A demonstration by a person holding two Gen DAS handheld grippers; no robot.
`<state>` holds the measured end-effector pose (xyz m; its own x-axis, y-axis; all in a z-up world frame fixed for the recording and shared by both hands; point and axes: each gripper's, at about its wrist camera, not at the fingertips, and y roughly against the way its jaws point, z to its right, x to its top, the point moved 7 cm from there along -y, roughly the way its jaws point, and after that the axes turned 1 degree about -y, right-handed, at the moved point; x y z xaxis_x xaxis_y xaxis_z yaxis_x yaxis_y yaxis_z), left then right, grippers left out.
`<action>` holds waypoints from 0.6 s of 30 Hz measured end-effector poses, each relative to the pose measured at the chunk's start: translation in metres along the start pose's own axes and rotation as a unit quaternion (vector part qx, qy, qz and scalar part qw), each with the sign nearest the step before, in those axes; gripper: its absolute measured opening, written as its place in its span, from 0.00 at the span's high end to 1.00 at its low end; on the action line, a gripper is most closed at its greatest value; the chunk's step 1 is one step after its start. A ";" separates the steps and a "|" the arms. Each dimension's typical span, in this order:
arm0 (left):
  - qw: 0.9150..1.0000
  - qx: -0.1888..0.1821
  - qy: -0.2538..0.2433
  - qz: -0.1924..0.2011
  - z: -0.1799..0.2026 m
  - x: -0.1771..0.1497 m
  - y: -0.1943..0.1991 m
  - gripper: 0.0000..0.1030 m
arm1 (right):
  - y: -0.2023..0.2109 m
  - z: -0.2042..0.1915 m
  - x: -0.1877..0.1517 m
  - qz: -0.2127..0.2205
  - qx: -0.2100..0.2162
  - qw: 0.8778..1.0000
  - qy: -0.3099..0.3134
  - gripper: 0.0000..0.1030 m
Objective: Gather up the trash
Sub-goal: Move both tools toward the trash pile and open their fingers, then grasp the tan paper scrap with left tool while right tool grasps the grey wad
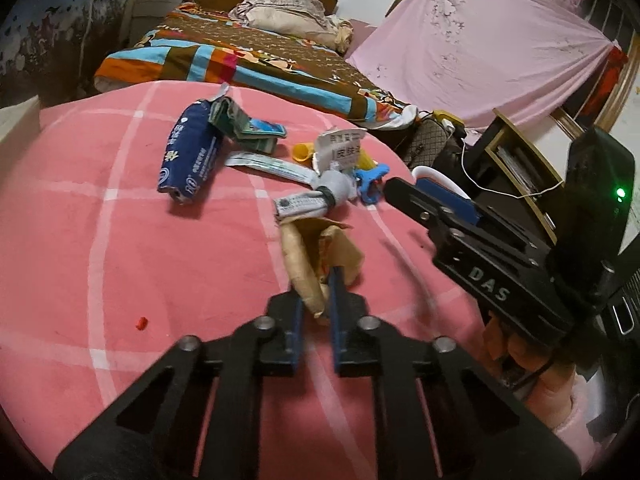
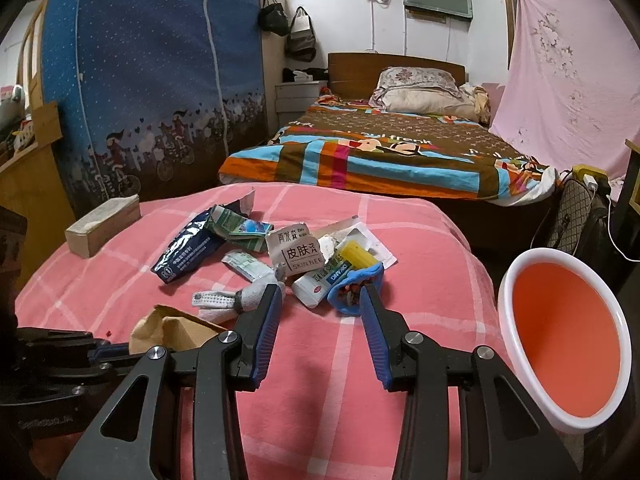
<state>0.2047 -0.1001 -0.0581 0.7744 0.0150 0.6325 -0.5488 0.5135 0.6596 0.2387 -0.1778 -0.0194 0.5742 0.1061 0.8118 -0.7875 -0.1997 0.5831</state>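
One pink checked blanket (image 2: 400,240), bearing the litter. One white bin with orange inside (image 2: 568,344), at its right edge, nothing visible in it. One blue packet (image 1: 188,156), far side of the heap. One crumpled brown paper bag (image 1: 320,256), nearest: left gripper (image 1: 316,292) clamped on it. Right gripper (image 2: 320,296): jaws part-open, holding nothing, near a blue clip (image 2: 352,284). Step: first pickup. Next, by judgement: carry bag across to bin.
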 end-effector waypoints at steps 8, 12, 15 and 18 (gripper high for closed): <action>0.999 0.023 -0.006 0.037 -0.011 -0.001 0.024 1.00 | -0.001 -0.011 -0.002 -0.007 0.010 1.000 0.015 0.62; 0.997 0.054 -0.002 0.059 -0.025 0.005 0.034 1.00 | -0.006 -0.020 -0.001 -0.015 0.024 0.999 0.025 0.62; 0.995 0.070 0.005 0.069 -0.034 0.010 0.038 1.00 | -0.010 -0.027 0.001 -0.022 0.038 0.999 0.026 0.61; 0.995 0.078 0.016 0.066 -0.043 0.012 0.037 1.00 | -0.019 -0.033 0.003 -0.034 0.052 0.998 0.020 0.60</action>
<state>0.2072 -0.0437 -0.0436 0.7000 0.1014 0.7069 -0.6871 0.3653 0.6280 0.2483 -0.1417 -0.0266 0.6145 0.1620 0.7721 -0.7179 -0.2908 0.6325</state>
